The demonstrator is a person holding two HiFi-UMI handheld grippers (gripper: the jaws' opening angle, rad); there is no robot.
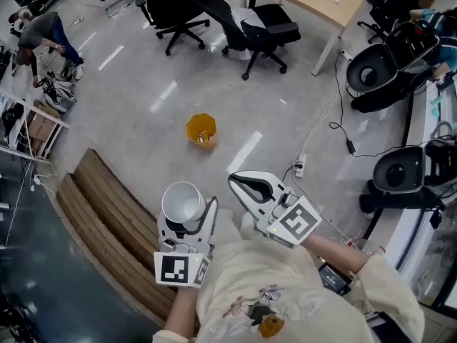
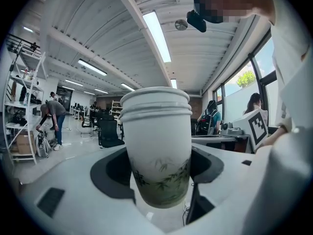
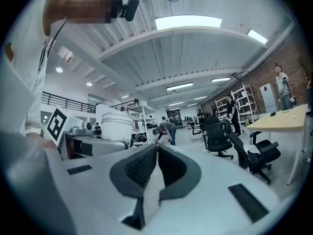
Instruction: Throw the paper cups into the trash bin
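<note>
Stacked paper cups (image 2: 155, 146) upright, long axis vertical, mouth upward, in grip of left tool (image 1: 187, 220); right tool (image 3: 156, 151) closed, empty.

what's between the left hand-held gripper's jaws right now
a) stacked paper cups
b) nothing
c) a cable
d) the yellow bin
A: the left gripper view shows the white cups standing upright, clamped between the jaws of the left hand-held gripper. The bin sits on the floor ahead, apart from both grippers. The right hand-held gripper is shut on nothing.
</note>
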